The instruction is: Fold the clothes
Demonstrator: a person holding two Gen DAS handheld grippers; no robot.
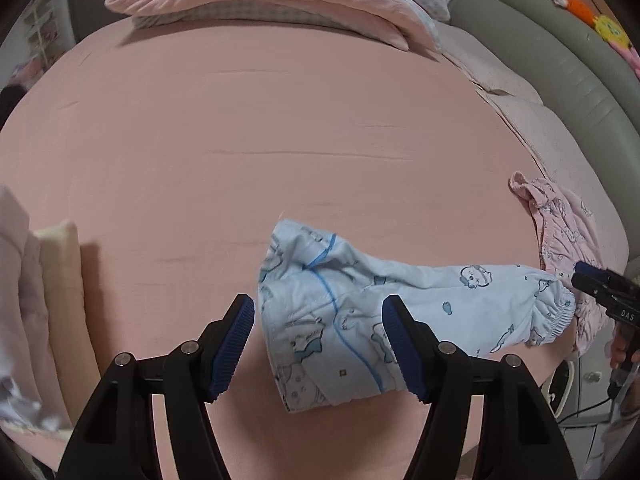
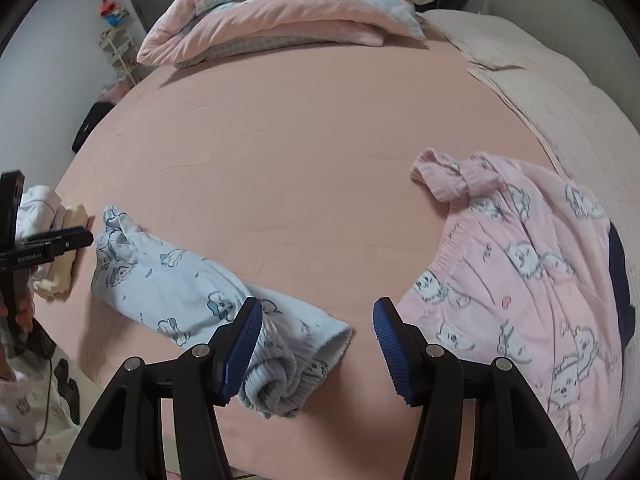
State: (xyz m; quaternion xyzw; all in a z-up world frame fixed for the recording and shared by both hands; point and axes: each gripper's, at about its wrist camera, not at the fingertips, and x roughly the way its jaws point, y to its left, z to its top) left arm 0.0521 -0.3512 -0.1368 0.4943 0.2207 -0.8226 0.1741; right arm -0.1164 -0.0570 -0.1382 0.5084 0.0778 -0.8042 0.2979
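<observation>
Item one: your left claw [image 1: 318, 346], jaws spread wide, nothing between them. It hangs over the collar end of the light blue printed garment [image 1: 360, 320]; its right pad overlaps the cloth in the left wrist view, but contact cannot be told.

Item two: your right claw [image 2: 318, 348], also spread wide and holding nothing. Its left pad sits in front of the ribbed cuff end of the same blue garment; the right pad hangs over bare sheet, near the pink garment's edge.

Item three: the blue garment lies on the pink bed sheet [image 1: 280, 140] near the front edge, partly folded and rumpled, stretched between your two claws.

Item four: a pink printed garment [image 2: 528, 264] lies spread and creased on the sheet to the right of the blue one, the two just beside each other at the cuff.

Item five: a small stack of folded pale clothes [image 1: 60, 300] sits at the left edge of the bed.

Item six: a folded pink quilt [image 2: 280, 12] lies at the far end of the bed.
</observation>
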